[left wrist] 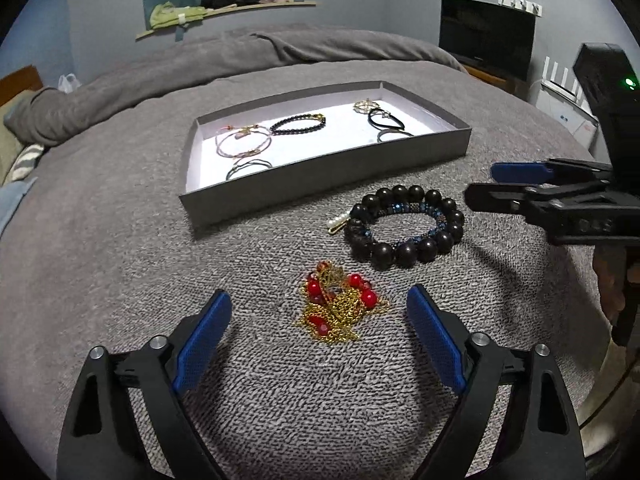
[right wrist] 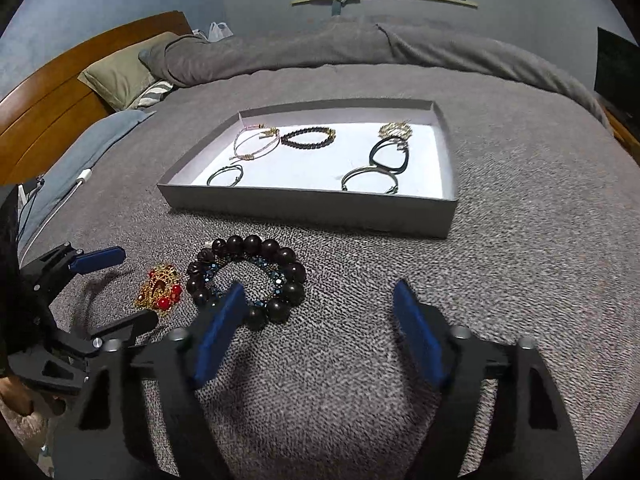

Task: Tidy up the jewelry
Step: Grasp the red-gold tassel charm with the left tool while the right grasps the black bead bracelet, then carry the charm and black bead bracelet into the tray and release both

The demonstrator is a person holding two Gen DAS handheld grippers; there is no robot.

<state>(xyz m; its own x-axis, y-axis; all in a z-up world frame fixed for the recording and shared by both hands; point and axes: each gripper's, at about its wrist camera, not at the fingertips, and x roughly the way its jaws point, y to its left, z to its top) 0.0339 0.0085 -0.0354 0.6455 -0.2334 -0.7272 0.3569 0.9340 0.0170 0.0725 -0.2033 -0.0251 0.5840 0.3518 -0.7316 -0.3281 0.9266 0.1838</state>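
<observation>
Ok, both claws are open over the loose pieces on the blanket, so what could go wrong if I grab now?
The gold chain with red beads lies in a tangled heap between the left claw's pads, so a pinch may lift only some strands. The dark bead bracelet overlaps a blue beaded one, so both might lift together. The right claw sits off-centre to it.

tray (left wrist: 324, 178) behind bead bracelet (left wrist: 404, 226) | chain necklace (left wrist: 340, 308) nearest, perhaps tangled
</observation>
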